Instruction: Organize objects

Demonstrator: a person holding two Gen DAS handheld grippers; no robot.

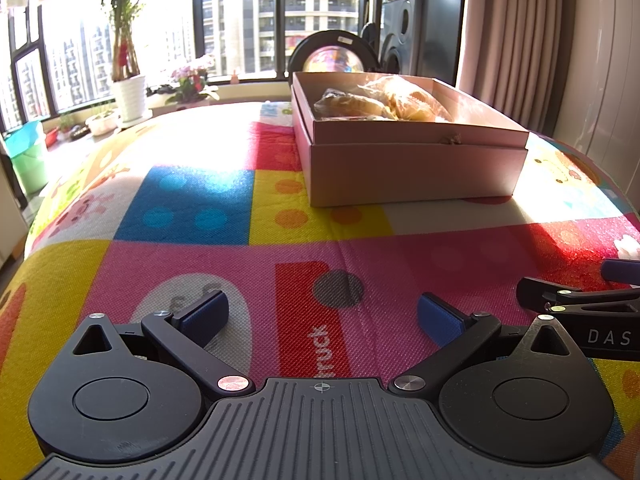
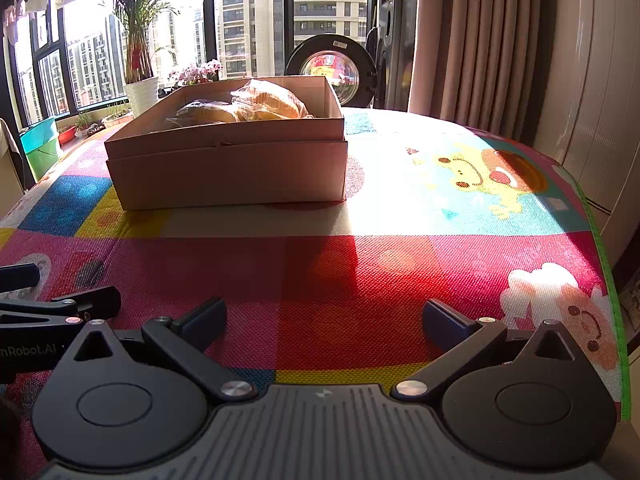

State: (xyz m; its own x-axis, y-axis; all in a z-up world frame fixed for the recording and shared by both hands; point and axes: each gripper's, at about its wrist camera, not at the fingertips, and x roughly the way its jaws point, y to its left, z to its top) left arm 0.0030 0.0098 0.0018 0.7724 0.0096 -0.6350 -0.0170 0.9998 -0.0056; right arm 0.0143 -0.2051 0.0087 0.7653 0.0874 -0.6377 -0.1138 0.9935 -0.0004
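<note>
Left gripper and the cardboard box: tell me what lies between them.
Nothing but bare patterned mat lies between the open left gripper and the cardboard box, as the left wrist view shows.

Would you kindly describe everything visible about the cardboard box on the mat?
The cardboard box is a pale brown, shallow rectangular carton, open at the top, its tray seemingly nested in a slightly wider lid beneath. It sits flat on the colourful play mat, partly sunlit. Inside lie wrapped bread rolls in clear plastic, rising just above the rim. Neither gripper touches it.
</note>
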